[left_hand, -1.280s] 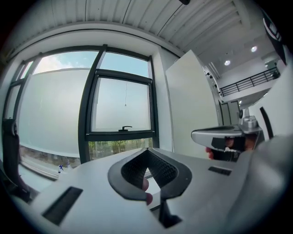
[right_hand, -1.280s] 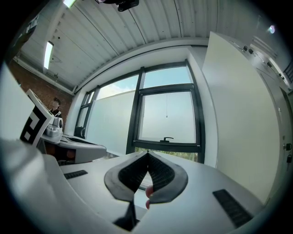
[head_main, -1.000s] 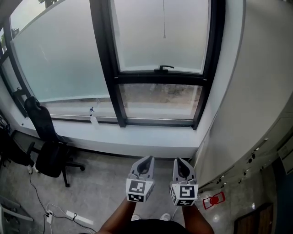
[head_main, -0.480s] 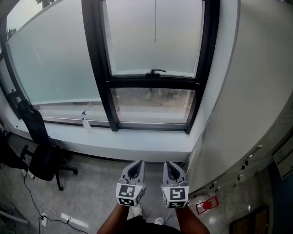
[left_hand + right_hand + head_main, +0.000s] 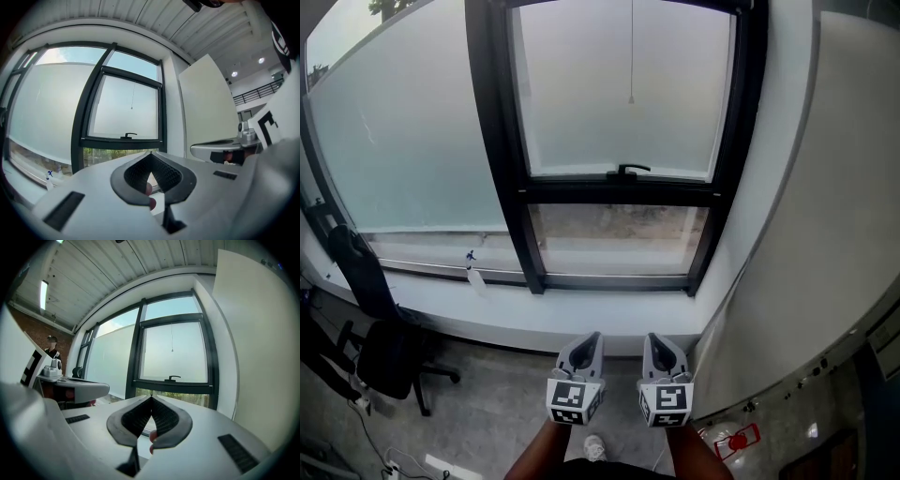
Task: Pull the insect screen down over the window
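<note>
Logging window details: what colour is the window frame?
The frame is black, clearest in the head view.

A black office chair [image 5: 380, 354] stands on the grey floor [image 5: 487, 403] at the left, its tall back rising in front of the left end of a white ledge [image 5: 600, 314]. On that ledge, left of the middle, stands a small spray bottle [image 5: 474, 267] (blue head, pale body). A white wall panel [image 5: 834, 216] fills the right side, and something red [image 5: 738, 439] lies at its foot, too small to tell. Overhead, a slatted ceiling [image 5: 117, 268] carries a strip light [image 5: 44, 289]. Far off, a person [image 5: 52, 351] stands by a brick wall [image 5: 26, 326].
</note>
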{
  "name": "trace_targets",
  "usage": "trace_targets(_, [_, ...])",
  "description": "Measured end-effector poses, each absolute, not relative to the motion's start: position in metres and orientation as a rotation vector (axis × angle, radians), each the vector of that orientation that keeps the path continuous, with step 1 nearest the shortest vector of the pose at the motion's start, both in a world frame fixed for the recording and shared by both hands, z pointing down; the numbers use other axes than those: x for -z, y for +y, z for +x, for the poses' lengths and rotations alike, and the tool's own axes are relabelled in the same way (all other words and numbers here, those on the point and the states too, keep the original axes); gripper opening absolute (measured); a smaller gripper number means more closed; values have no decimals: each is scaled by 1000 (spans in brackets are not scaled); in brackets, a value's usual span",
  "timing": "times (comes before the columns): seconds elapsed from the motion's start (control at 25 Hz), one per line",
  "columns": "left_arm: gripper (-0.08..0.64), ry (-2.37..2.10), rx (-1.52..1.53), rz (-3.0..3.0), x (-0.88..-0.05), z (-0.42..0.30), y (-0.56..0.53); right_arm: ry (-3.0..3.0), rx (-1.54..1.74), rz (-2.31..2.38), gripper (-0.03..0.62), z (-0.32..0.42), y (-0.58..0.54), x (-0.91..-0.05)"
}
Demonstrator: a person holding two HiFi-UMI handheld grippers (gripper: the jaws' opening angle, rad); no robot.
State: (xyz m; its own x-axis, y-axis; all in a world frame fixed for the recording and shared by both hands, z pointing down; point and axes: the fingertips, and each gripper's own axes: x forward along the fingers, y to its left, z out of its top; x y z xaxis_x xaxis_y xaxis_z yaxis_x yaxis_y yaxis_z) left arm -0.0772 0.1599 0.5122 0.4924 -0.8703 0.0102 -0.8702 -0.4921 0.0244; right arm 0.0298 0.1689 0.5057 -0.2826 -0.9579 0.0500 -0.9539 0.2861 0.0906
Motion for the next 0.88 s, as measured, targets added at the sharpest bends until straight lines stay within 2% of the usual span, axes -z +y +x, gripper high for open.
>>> trace_targets(0.28, [-1,-1550,2,2689,-512,-103,111,-2411,40,1882,3,15,123,-506])
trace_targets(0.88, [-1,-1566,-14,2651,-510,-98,14,-2377,53,1852,3,29,33,-502])
